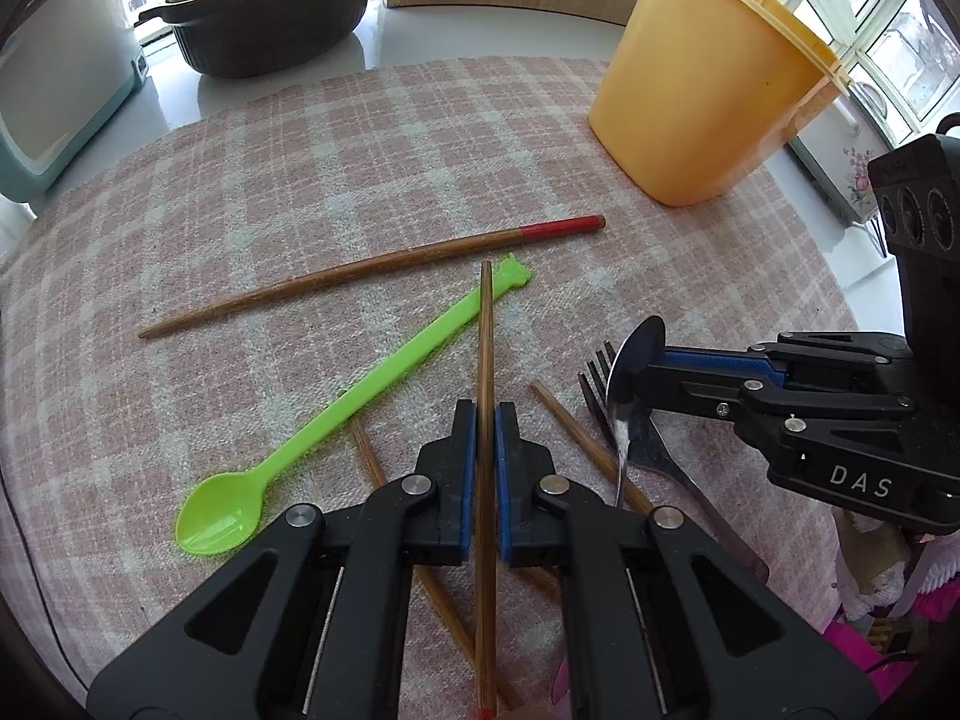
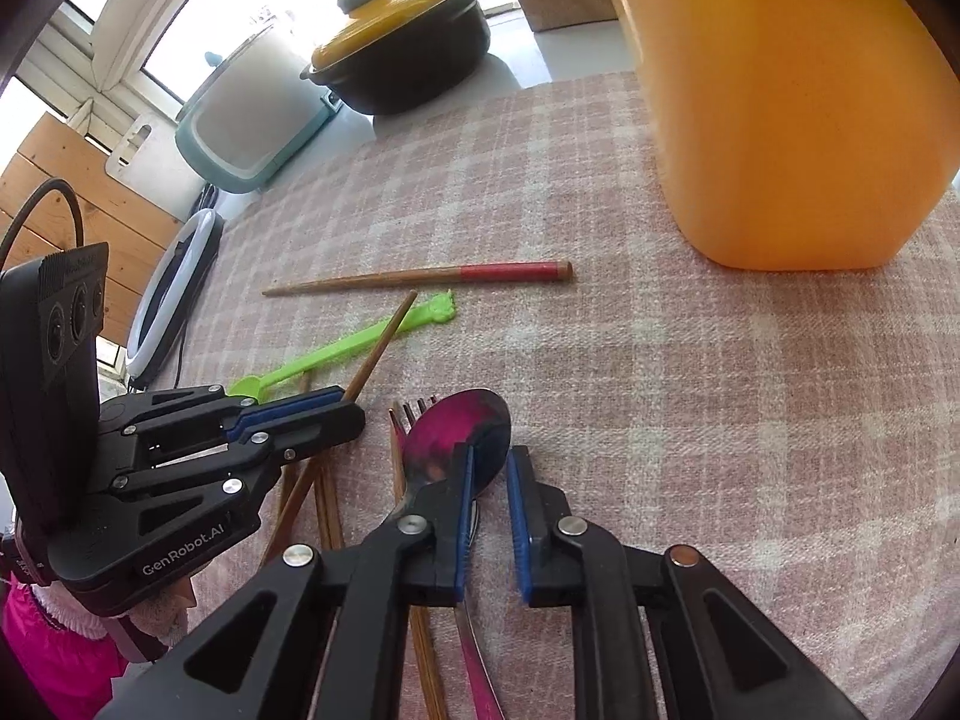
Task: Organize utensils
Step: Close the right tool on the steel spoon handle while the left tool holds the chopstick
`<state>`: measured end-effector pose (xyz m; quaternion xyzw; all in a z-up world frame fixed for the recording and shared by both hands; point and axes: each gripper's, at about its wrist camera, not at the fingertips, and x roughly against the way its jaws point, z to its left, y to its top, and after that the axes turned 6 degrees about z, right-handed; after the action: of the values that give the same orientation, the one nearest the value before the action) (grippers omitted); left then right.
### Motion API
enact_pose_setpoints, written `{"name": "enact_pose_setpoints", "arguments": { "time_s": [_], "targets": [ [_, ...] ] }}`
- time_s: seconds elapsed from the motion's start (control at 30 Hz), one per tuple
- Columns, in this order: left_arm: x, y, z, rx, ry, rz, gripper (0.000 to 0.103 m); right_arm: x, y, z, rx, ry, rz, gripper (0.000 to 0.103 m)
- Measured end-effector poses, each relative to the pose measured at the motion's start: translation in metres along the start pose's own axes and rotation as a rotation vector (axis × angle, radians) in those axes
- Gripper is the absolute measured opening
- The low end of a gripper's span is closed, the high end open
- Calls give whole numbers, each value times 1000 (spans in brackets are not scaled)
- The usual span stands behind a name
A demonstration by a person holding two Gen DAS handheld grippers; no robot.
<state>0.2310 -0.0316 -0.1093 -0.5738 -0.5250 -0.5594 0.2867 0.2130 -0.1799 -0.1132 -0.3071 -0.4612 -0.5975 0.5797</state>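
The left tool [image 1: 486,414] is clenched on a wooden chopstick [image 1: 485,360], lifted over the green spoon [image 1: 336,420]. The right tool [image 2: 489,462] straddles a metal spoon [image 2: 462,420] by the fork [image 1: 597,378]; its own view shows a gap at the right pad, so no grip yet. Far right stands the yellow container [image 1: 714,84] on the worktop's checked cloth [image 1: 300,180].

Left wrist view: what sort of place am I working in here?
Most likely a home kitchen or dining corner: a dark casserole pot with a yellow lid by the window, a checked tablecloth strewn with cutlery, and a yellow plastic container.
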Motion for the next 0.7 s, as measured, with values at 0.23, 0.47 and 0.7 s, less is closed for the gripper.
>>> {"name": "enact_pose_setpoints", "arguments": {
  "time_s": [0.23,0.47,0.7],
  "targets": [
    [4,-6,5,36,5,-16,4,1,1,3,19,-10,-46,41],
    [4,-8,2,36,9,-22,4,10,-16,-24,-63,90,-66,33],
    [2,-5,-1,38,-1,-22,4,5,-13,-17,-12,66,-69,8]
  ]
}}
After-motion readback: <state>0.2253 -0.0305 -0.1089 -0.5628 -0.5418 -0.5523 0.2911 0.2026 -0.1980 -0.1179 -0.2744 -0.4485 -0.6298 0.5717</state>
